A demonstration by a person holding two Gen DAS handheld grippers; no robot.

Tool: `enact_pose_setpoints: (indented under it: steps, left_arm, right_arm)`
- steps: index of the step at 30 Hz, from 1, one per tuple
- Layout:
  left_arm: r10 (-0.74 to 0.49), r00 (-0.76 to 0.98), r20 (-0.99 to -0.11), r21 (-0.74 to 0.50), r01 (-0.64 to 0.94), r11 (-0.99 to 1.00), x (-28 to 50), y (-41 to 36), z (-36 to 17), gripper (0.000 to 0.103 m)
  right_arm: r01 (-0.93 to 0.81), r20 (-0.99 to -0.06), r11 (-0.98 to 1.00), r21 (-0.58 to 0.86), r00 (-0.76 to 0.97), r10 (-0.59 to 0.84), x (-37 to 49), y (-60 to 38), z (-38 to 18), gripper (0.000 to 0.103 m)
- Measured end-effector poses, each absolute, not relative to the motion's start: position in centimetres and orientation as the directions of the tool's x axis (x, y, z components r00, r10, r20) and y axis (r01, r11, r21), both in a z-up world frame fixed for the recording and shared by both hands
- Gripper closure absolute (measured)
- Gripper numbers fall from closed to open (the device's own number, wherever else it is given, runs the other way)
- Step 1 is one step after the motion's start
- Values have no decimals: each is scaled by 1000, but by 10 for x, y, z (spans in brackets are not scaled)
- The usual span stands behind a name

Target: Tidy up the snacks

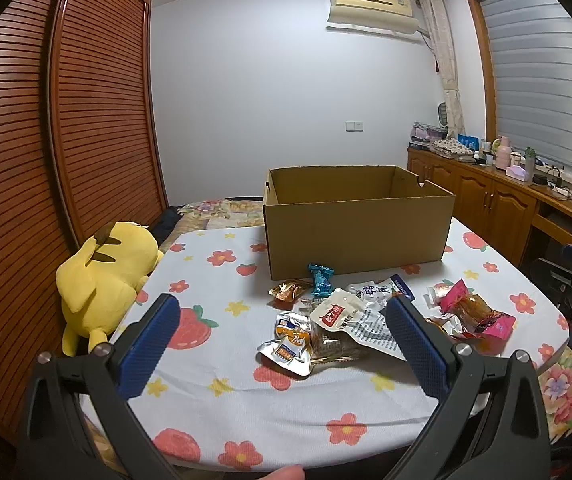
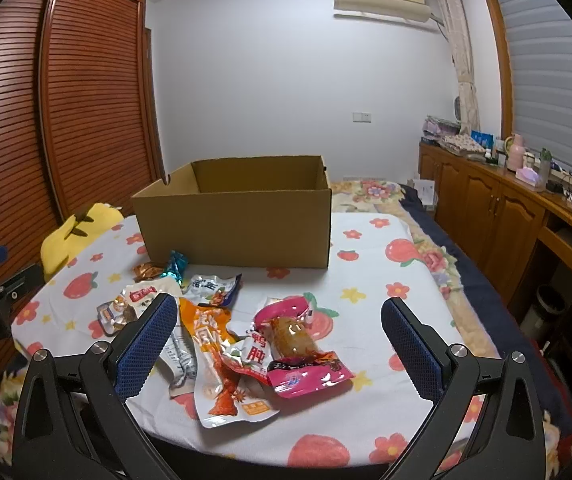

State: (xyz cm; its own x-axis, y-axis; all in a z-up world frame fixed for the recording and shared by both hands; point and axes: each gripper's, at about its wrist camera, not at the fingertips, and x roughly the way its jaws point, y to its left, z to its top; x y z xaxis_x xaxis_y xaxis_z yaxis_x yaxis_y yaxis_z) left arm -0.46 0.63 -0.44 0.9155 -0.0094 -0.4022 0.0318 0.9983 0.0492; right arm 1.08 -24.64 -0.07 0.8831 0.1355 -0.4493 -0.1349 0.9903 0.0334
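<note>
An open brown cardboard box stands at the back of the table; it also shows in the right wrist view. Several snack packets lie in a loose pile in front of it: a teal candy, a silver packet, a white packet, a pink packet and an orange packet. My left gripper is open and empty above the pile's left part. My right gripper is open and empty above the pink and orange packets.
A yellow plush toy lies at the table's left edge beside a slatted wooden wardrobe. A wooden cabinet with bottles runs along the right wall. The tablecloth has a fruit and flower print.
</note>
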Motion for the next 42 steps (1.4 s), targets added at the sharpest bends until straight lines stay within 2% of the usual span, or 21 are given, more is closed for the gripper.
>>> enact_pose_setpoints:
  steps: [31,42]
  left_arm:
    - [-13,915,-403,52,37,998,-6,2,-2,0]
    - [-44,887,-459,25,62,998,17,-2,-28,0]
  right_arm:
    - [-140,-453,990,30,881,139,9,-245,1,0]
    - [-169,-488,985,32,858,163,21,-250,-16,0]
